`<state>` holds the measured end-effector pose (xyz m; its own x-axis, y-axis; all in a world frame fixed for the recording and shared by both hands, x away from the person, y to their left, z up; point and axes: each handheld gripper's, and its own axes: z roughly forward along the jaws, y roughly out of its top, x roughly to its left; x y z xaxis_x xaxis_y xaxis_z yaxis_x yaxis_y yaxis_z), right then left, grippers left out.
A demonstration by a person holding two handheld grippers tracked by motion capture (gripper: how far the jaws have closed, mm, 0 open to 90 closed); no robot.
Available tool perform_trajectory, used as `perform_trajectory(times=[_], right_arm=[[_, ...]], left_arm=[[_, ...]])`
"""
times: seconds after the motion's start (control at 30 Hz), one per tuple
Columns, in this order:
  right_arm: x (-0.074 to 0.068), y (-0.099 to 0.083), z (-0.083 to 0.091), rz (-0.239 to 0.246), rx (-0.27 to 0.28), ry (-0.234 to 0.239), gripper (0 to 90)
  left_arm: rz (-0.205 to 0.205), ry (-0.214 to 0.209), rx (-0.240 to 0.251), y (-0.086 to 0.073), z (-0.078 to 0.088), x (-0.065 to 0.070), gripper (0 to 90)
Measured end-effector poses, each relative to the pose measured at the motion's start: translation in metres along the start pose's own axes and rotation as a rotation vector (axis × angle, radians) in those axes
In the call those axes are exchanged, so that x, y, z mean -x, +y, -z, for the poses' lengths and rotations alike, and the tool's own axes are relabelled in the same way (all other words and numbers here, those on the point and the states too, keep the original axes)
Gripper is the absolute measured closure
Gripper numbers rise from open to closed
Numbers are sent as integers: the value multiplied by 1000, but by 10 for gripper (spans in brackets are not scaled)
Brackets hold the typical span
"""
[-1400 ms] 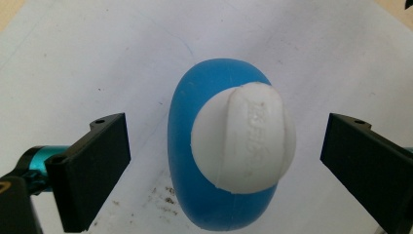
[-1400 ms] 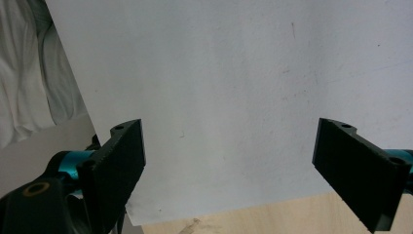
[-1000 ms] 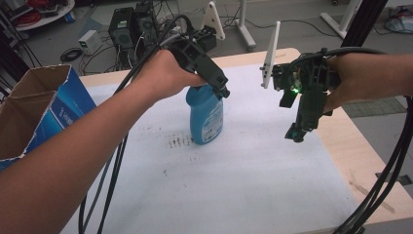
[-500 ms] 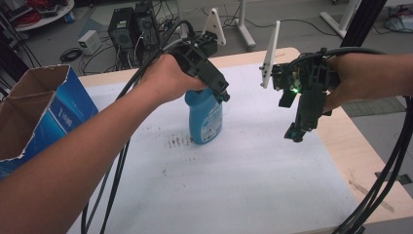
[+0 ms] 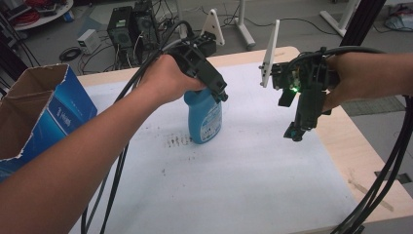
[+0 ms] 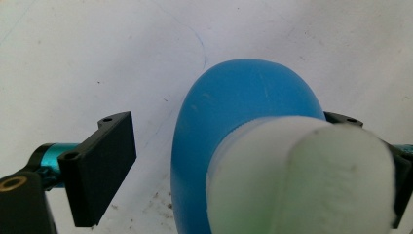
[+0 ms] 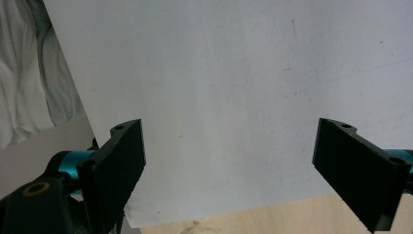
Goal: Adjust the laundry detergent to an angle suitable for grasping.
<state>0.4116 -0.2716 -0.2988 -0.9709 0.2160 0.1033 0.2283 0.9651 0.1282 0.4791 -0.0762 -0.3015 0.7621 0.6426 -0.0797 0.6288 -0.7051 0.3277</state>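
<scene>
A blue bottle (image 5: 204, 119) with a white cap (image 6: 302, 180) stands upright on the white sheet (image 5: 243, 185) near the table's middle. My left gripper (image 5: 221, 93) hangs over its top, pointing down. In the left gripper view the bottle (image 6: 234, 107) sits between the jaws of the left gripper (image 6: 229, 122), which is open: the left jaw stands clear of the bottle and the right jaw is partly hidden behind the cap. My right gripper (image 5: 293, 132) hovers above the sheet's right side. In its own view the right gripper (image 7: 234, 131) is open with nothing between its jaws.
A torn blue cardboard box (image 5: 44, 117) stands open at the table's left edge. Bare wooden table (image 5: 370, 161) shows to the right of the sheet. Black cables trail from both grippers. Computer cases (image 5: 129, 29) and stands sit on the floor beyond the table.
</scene>
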Motion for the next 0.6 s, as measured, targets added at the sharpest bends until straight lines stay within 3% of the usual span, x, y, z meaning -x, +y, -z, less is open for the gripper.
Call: perform_trajectory(times=[0.6], right_arm=[[0,0,-1,-7,2,2,116]], left_arm=[[-8,10,-22,1,-3,1,165]])
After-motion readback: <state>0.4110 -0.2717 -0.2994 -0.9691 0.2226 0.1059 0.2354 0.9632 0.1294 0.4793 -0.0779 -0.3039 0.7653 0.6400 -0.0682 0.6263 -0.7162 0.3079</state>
